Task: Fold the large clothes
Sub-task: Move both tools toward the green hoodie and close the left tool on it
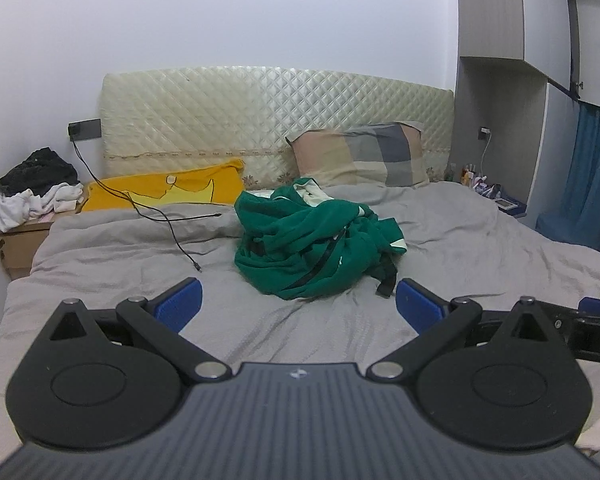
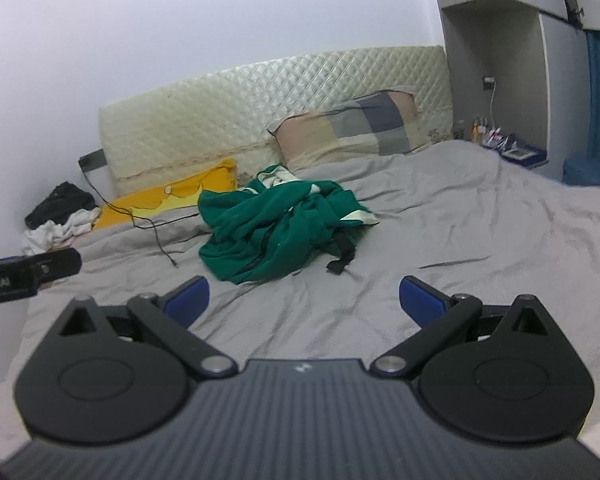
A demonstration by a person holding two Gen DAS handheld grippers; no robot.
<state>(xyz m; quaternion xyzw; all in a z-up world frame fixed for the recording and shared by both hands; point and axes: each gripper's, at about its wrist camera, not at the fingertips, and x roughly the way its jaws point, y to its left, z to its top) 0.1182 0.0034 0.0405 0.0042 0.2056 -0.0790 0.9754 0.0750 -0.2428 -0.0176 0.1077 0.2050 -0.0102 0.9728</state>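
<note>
A crumpled green garment (image 1: 312, 240) with a black zip, black straps and pale trim lies in a heap in the middle of the grey bed sheet (image 1: 480, 256). My left gripper (image 1: 299, 304) hovers over the bed's near part, short of the heap, open with nothing between its blue pads (image 1: 180, 306). In the right wrist view the same green garment (image 2: 276, 228) lies ahead and slightly left. My right gripper (image 2: 304, 300) is also open and empty, above the grey sheet (image 2: 460, 240). Part of the left gripper's body (image 2: 28, 270) shows at the left edge there.
A black charging cable (image 1: 168, 220) trails across the sheet left of the garment. A yellow pillow (image 1: 168, 192) and a checked pillow (image 1: 364, 156) lean on the quilted headboard (image 1: 276, 112). Piled clothes (image 1: 36, 188) sit on the left nightstand; a cluttered shelf (image 1: 496, 196) is at the right.
</note>
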